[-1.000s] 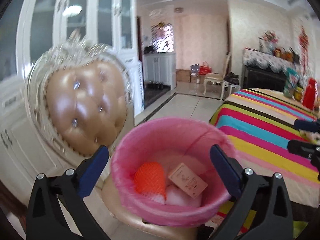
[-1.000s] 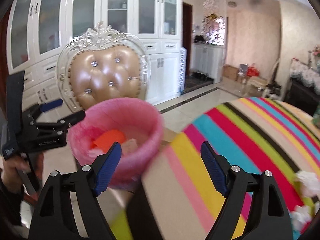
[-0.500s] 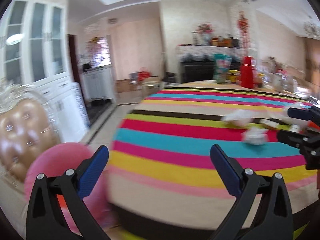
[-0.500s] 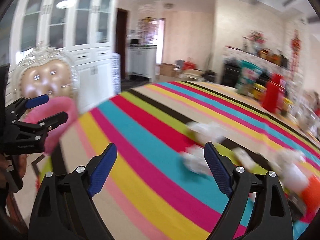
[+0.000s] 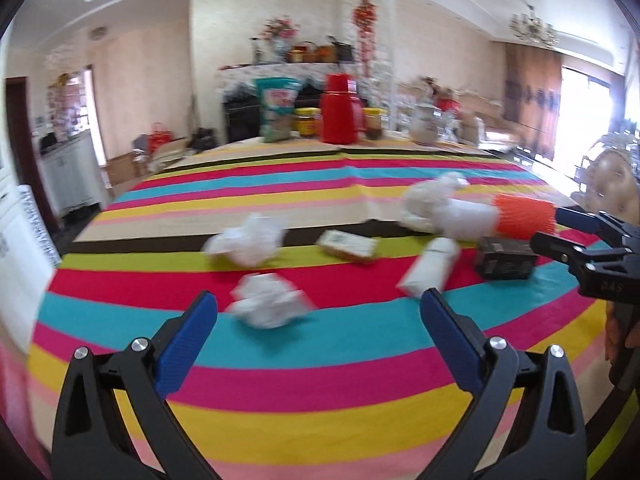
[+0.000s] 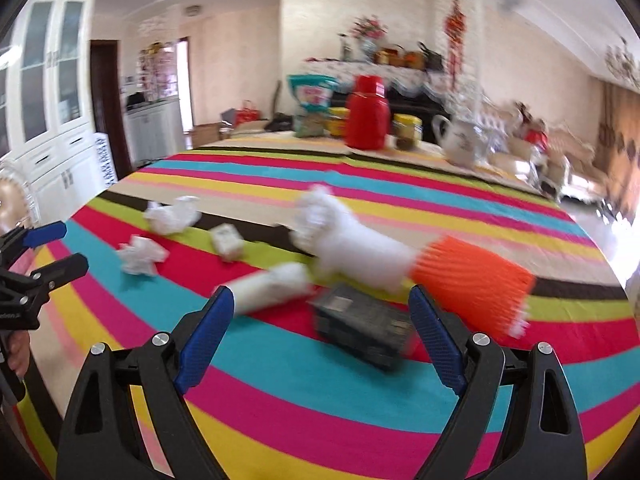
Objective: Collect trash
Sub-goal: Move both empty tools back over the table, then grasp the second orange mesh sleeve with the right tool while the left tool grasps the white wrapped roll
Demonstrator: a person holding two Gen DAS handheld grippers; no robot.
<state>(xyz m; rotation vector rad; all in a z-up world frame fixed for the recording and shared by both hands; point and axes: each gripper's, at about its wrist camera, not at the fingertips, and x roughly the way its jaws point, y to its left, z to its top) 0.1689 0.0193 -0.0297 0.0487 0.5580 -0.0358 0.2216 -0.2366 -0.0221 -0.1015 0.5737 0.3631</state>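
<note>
Trash lies on the striped tablecloth (image 5: 320, 368). My left gripper (image 5: 318, 316) is open and empty, just short of a crumpled white paper ball (image 5: 268, 300). Beyond lie another paper wad (image 5: 244, 240), a small cream box (image 5: 348, 244), a white roll (image 5: 430, 270), a black box (image 5: 506, 258) and orange foam netting (image 5: 524, 216) on white wrapping (image 5: 436, 204). My right gripper (image 6: 320, 320) is open and empty, with the black box (image 6: 360, 324) just beyond its fingertips. The white roll (image 6: 272, 286) and orange netting (image 6: 472, 280) flank it.
At the table's far end stand a red thermos (image 5: 340, 108), a teal bag (image 5: 276, 108), yellow-lidded jars (image 5: 307, 120) and a white teapot (image 6: 460, 140). White cabinets (image 6: 52, 136) line the left wall. A chair back (image 5: 612, 184) is at the right.
Both grippers swung right, away from the pink-lined bin on the chair, across to the table. The bin has left view; the trash on the cloth now fills both views.
</note>
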